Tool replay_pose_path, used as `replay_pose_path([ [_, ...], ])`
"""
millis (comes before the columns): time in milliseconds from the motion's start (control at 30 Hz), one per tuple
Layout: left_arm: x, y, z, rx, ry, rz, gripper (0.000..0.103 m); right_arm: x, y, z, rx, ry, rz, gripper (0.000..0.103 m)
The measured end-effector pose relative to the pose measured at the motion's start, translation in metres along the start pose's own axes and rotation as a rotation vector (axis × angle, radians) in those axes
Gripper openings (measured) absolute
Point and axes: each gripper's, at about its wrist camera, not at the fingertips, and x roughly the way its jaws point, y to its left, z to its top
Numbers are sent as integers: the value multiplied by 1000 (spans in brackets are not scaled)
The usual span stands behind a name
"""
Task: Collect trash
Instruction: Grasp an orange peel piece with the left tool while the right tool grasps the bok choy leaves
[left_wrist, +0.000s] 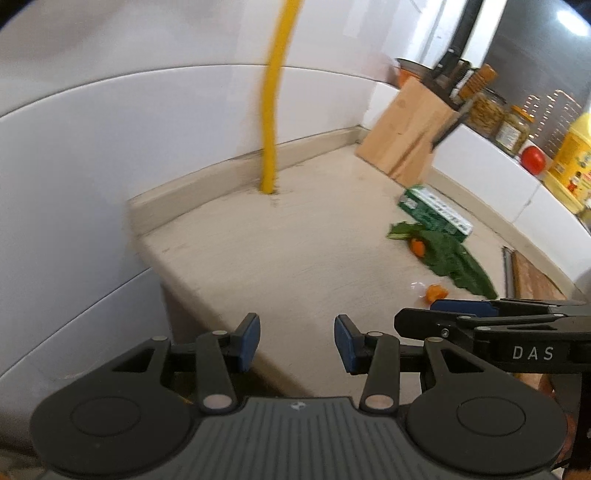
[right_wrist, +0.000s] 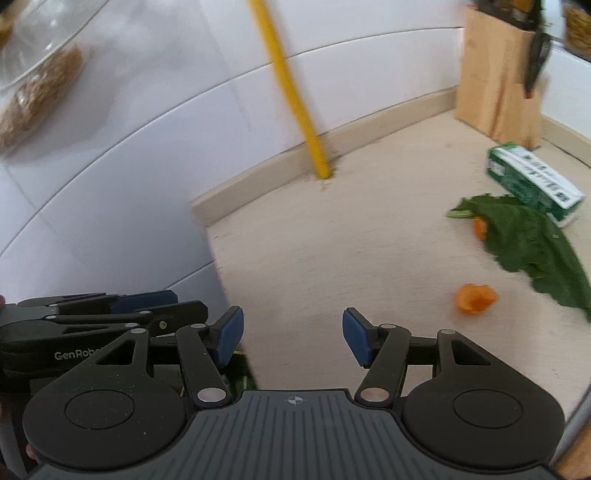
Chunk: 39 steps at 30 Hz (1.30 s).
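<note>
A dark green leaf (right_wrist: 532, 243) lies on the beige countertop (right_wrist: 332, 251), with a small orange scrap (right_wrist: 480, 226) at its stalk end and an orange peel piece (right_wrist: 474, 298) nearer me. A green and white carton (right_wrist: 535, 181) lies on its side behind the leaf. My right gripper (right_wrist: 293, 338) hovers over the counter's near left part, open and empty, left of the peel. My left gripper (left_wrist: 297, 343) is open and empty over the counter's left edge. In the left wrist view the leaf (left_wrist: 450, 258), peel (left_wrist: 436, 293) and carton (left_wrist: 436, 214) lie to the right.
A yellow pipe (right_wrist: 295, 99) rises from the counter by the white tiled wall. A wooden knife block (right_wrist: 498, 74) stands at the back right. Jars (left_wrist: 513, 129), a tomato (left_wrist: 533, 159) and a yellow bottle (left_wrist: 572, 162) sit on a ledge. A cutting board (left_wrist: 532, 277) lies right.
</note>
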Motion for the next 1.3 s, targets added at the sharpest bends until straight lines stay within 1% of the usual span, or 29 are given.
replay_pose_path([
  [100,10,-15,10,28,5,-41,39,-11,-18,1,32,-29,-37,67],
  [333,39,-57,30,118,32,-112,39,-32,-69,11,101,-93,-158,68],
  [500,64,-87,35,171,67,-162,39,-38,-102,15,147,-120,-216,69],
  [633,87,-109,34,216,106,-181,39,-35,-125,19,164,-123,-255,69],
  [833,115,-130,31,266,142,-209,39,-26,-154,26,175,-116,-268,69],
  [967,131,-144,30,321,145,-210,39,-18,-169,33,179,-110,-262,69],
  [1067,143,-150,27,339,167,-214,38,-11,-177,39,169,-100,-258,70],
  [1100,146,-151,25,345,168,-206,36,-9,-179,41,166,-99,-256,70],
  [1133,147,-151,23,352,173,-194,30,-7,-181,42,160,-99,-254,70],
  [1167,150,-151,20,361,188,-176,20,-5,-182,44,155,-98,-252,71],
  [1200,151,-149,19,362,198,-171,20,-3,-183,45,147,-96,-248,72],
  [1300,149,-144,19,343,196,-181,16,7,-182,49,118,-83,-236,73],
])
